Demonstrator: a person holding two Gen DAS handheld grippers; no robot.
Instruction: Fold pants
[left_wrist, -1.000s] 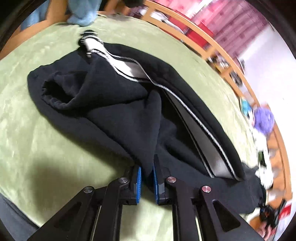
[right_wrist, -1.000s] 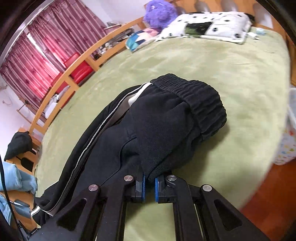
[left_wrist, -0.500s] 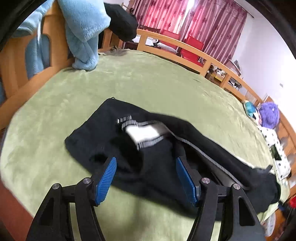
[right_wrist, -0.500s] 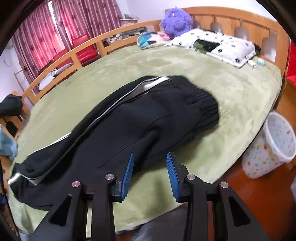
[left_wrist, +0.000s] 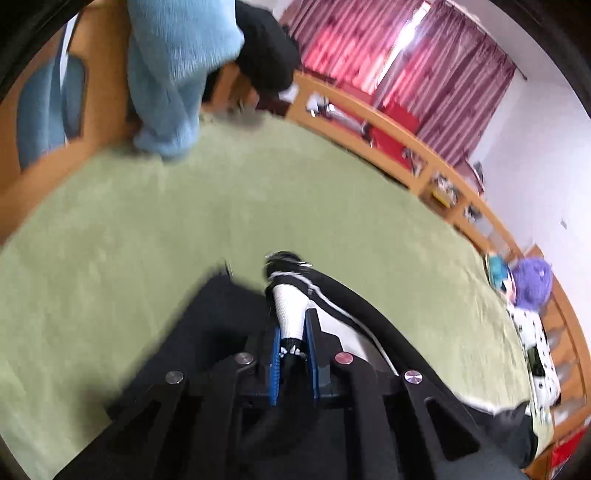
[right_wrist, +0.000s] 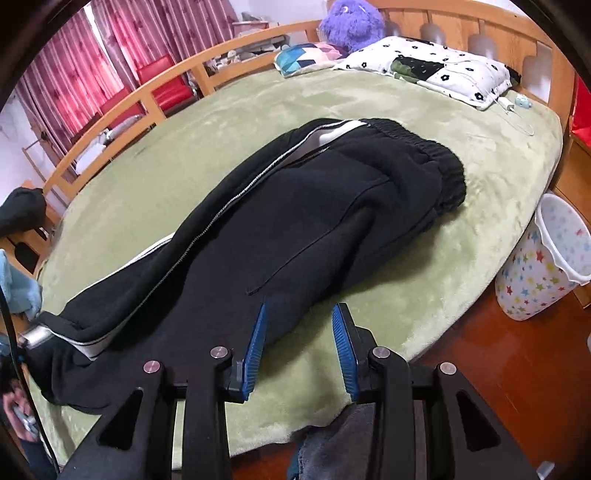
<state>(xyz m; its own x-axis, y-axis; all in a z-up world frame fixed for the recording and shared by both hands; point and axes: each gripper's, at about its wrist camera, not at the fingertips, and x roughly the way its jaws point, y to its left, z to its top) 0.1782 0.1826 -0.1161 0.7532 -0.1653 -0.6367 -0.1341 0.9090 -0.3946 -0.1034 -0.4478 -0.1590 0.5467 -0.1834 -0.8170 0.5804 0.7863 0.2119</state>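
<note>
Black pants (right_wrist: 295, 206) with a white side stripe lie lengthwise on the green bed (right_wrist: 388, 107), waistband at the far right, leg cuffs at the near left. My right gripper (right_wrist: 299, 332) is open and empty, just above the near edge of the pants. In the left wrist view my left gripper (left_wrist: 293, 350) is shut on the white-striped cuff end of the pants (left_wrist: 290, 306), with black fabric spread below it.
A wooden rail (right_wrist: 122, 107) runs round the bed. A white pillow (right_wrist: 424, 62) and purple plush toy (right_wrist: 351, 18) lie at the head. A star-patterned bin (right_wrist: 546, 258) stands on the floor at right. A blue blanket (left_wrist: 177, 66) hangs over the footboard.
My left gripper, open half a second ago, has closed on the striped cuff end. My right gripper let go of the pants a second ago, backed off and stays open.
</note>
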